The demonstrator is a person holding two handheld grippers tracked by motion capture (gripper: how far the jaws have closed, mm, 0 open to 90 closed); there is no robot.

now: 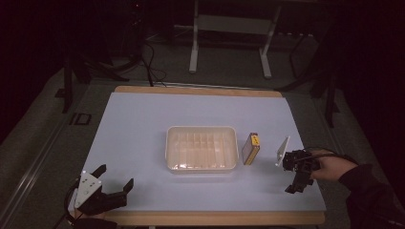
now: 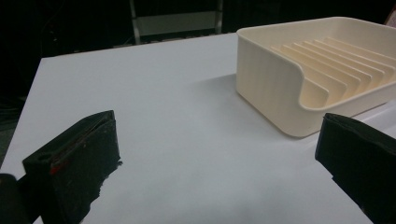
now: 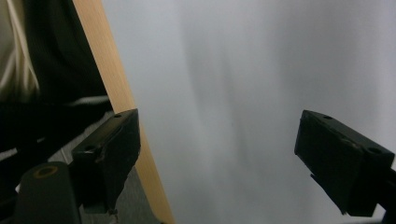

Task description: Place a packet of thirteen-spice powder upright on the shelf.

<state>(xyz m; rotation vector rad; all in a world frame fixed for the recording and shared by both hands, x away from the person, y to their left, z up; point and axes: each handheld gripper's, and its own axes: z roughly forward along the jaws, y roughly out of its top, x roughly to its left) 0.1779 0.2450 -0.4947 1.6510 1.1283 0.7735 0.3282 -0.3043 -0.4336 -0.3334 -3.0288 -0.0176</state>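
Dim room around my white desk [image 1: 143, 143]. At its centre I see one cream tray [image 1: 201, 149] with ribbed slots, nothing in it; one small yellow box [image 1: 251, 149] stands just right of it. My left hand-held gripper [image 1: 116, 177] and right hand-held gripper [image 1: 290, 172] both gape wide, holding nothing.

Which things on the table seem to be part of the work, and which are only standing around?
Probably part of the work:
- cream plastic tray with ribbed slots
- small yellow box standing on edge
- left claw, open
- right claw, open

Only standing around:
- white metal frame legs on the floor
- black cables
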